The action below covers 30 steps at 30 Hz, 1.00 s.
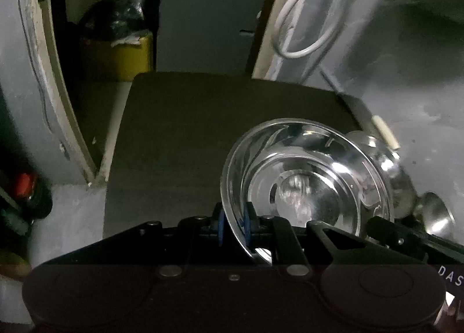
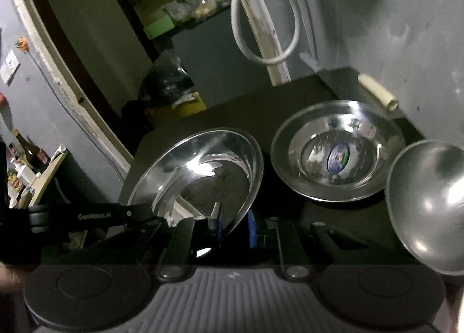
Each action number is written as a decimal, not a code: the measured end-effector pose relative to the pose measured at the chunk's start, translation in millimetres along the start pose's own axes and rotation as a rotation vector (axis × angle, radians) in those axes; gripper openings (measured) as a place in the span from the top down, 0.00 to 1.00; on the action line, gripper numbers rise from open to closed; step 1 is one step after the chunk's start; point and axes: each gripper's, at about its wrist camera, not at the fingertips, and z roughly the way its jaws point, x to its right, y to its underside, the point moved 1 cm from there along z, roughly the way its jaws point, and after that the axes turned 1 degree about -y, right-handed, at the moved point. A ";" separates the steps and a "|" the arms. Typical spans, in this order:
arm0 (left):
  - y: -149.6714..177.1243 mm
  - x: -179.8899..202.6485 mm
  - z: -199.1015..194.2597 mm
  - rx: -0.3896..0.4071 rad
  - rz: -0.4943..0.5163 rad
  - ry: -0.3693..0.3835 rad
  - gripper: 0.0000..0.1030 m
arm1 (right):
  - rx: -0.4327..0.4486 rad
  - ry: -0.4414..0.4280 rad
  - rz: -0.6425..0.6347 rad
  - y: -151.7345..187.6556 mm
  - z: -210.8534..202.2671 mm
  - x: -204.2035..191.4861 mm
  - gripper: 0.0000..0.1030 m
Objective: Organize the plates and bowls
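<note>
A shiny steel deep plate (image 1: 307,188) hangs tilted over the dark table (image 1: 188,130), held from both sides. My left gripper (image 1: 233,225) is shut on its near-left rim, which sits between the blue pads. From the right wrist view, my right gripper (image 2: 235,227) is shut on the near rim of the same plate (image 2: 203,170). The left gripper (image 2: 139,214) reaches in from the left to the plate's edge. A steel bowl with a blue sticker (image 2: 337,153) rests on the table behind. Another steel bowl (image 2: 429,205) lies at the right.
A white cable loop (image 2: 261,28) hangs on the wall behind the table. A short white tube (image 2: 377,92) lies at the table's back right by the grey wall. A yellow bin (image 1: 127,57) stands beyond the far edge. A shelf with bottles (image 2: 29,165) is at the left.
</note>
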 end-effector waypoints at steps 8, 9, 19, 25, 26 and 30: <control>33.1 16.3 -50.0 0.022 0.152 -0.045 0.83 | -0.016 -0.010 -0.020 22.9 -47.4 -17.7 0.81; 38.7 15.6 -53.2 0.013 0.159 -0.047 0.83 | -0.026 -0.010 -0.018 27.6 -51.2 -19.1 0.81; 87.8 5.4 -84.7 -0.029 0.186 -0.056 0.81 | -0.090 0.013 -0.030 70.0 -80.1 -33.8 0.81; 104.1 0.7 -87.5 -0.058 0.175 -0.072 0.81 | -0.124 0.024 -0.040 87.2 -84.7 -41.3 0.80; 105.6 -0.3 -87.4 -0.063 0.177 -0.076 0.80 | -0.128 0.026 -0.044 88.9 -84.8 -42.9 0.80; 109.0 -1.0 -86.6 -0.078 0.185 -0.085 0.80 | -0.147 0.034 -0.052 93.8 -83.8 -47.1 0.79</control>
